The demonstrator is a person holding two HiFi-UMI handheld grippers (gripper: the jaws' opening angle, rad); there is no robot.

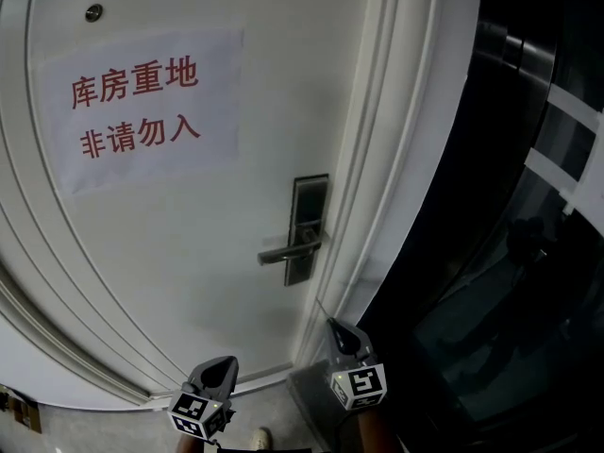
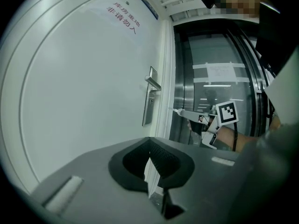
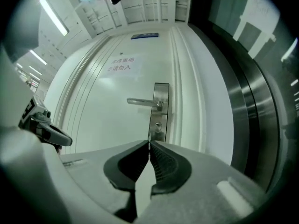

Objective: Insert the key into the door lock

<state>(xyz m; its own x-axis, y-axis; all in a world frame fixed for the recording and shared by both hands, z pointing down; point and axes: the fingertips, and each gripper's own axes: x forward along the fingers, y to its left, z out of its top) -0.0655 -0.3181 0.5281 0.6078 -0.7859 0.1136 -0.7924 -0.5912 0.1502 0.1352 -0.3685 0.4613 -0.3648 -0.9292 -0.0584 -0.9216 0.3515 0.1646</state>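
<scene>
Right gripper (image 3: 149, 146): jaws closed on the key (image 3: 149, 136), which shows edge-on as a thin sliver standing out past the tips. The key points at the steel lock plate (image 3: 161, 90). Its tip sits just below the keyhole (image 3: 159, 124) in the right gripper view and is not yet in it. The lever handle (image 3: 142, 101) is above the keyhole.

Left gripper (image 2: 149, 141): jaw tips together, nothing between them. It is held low, left of the right gripper, facing the white door (image 1: 189, 253).
</scene>
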